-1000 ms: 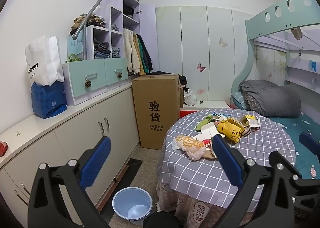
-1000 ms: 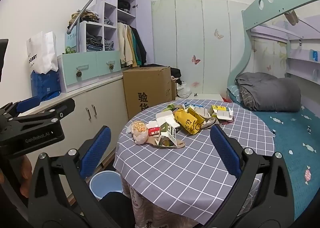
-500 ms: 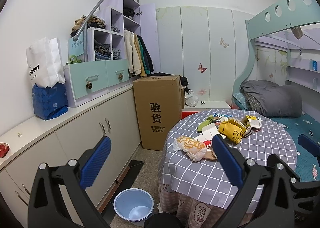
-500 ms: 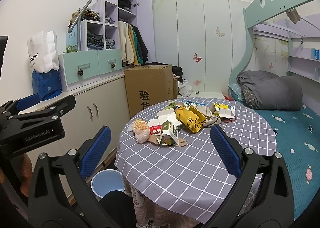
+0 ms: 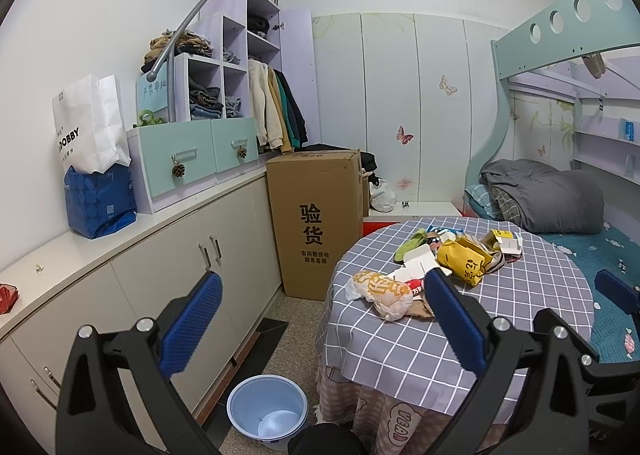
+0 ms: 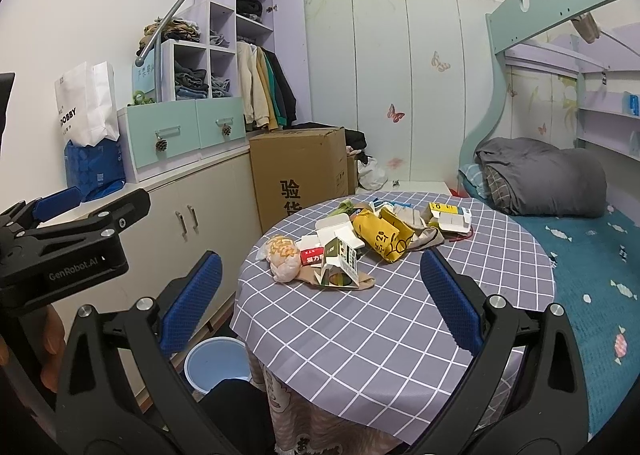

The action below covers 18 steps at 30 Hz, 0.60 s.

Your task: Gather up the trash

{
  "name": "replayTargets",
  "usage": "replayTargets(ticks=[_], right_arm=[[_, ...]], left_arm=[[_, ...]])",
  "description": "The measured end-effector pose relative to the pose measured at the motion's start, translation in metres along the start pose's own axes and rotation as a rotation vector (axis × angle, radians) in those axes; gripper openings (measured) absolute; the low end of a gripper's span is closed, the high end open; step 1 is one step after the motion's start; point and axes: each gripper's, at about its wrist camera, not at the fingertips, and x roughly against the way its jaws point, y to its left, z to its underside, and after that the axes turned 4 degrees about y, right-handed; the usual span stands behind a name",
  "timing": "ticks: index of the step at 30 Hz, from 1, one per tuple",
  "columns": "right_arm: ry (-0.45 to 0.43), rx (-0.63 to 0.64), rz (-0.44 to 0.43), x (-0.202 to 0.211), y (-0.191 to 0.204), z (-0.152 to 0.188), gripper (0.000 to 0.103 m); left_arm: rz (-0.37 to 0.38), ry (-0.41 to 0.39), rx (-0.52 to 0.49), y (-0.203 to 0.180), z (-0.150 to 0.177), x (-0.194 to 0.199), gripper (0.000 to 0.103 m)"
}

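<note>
A pile of trash lies on the round table (image 6: 384, 335) with its grey checked cloth: a crumpled orange-print wrapper (image 6: 283, 258), a green and white carton (image 6: 340, 259), a yellow bag (image 6: 386, 237) and white boxes (image 6: 450, 217). The same wrapper (image 5: 384, 289) and yellow bag (image 5: 464, 261) show in the left wrist view. A light blue bin (image 5: 267, 411) stands on the floor left of the table, also seen as the bin (image 6: 216, 365). My left gripper (image 5: 320, 329) is open and empty, short of the table. My right gripper (image 6: 316, 303) is open and empty above the table's near edge.
A tall cardboard box (image 5: 314, 223) stands behind the table beside a run of low cabinets (image 5: 172, 275). On the counter are a blue bag (image 5: 100, 199) and white paper bag (image 5: 88, 123). A bunk bed with a grey duvet (image 5: 548, 199) fills the right side.
Both grippers have drawn back and up a little, so the table and bin look slightly farther. Nothing on the table has moved and both stay open.
</note>
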Motion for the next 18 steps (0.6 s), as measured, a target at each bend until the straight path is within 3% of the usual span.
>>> replayTargets(ticks=[18], right_arm=[[0.024, -0.018, -0.011, 0.0022, -0.0027, 0.0017, 0.097]], left_arm=[[-0.001, 0.005, -0.003, -0.0024, 0.0033, 0.0026, 0.099]])
